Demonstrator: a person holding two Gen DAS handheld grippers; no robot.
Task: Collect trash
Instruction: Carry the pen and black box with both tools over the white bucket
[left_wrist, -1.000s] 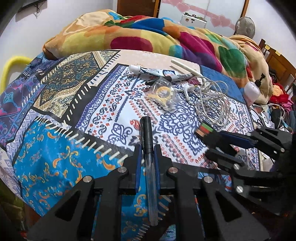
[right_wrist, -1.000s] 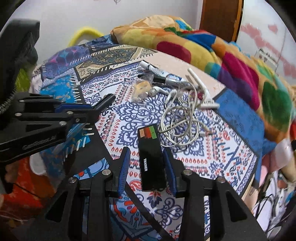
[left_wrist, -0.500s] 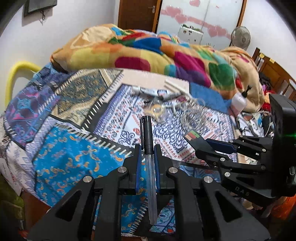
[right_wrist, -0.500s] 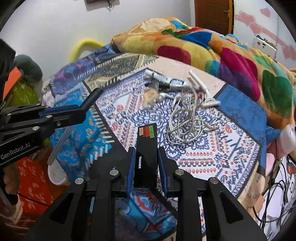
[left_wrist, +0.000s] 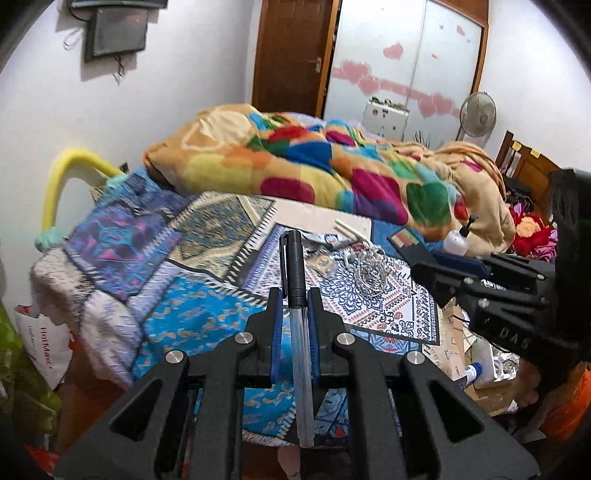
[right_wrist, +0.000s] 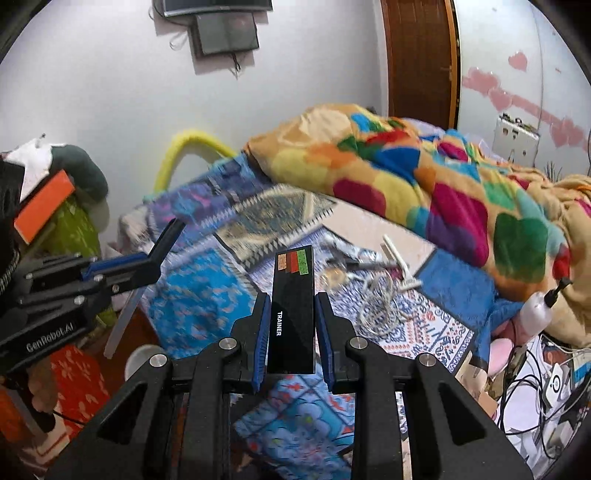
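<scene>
While more clutter waits on the patterned bedspread (left_wrist: 207, 317), your left gripper (left_wrist: 294, 299) clamps a capped pen (left_wrist: 296, 280) lengthwise and your right gripper (right_wrist: 291, 314) pinches a black "TRAINER" card (right_wrist: 293, 302), both raised above the bed, secure for carrying.

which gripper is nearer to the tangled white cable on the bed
Right, though only by a little. The right gripper, shut on the black box, hangs just left of and in front of the white cable. The left gripper, shut on the pen, sits further left.
</scene>
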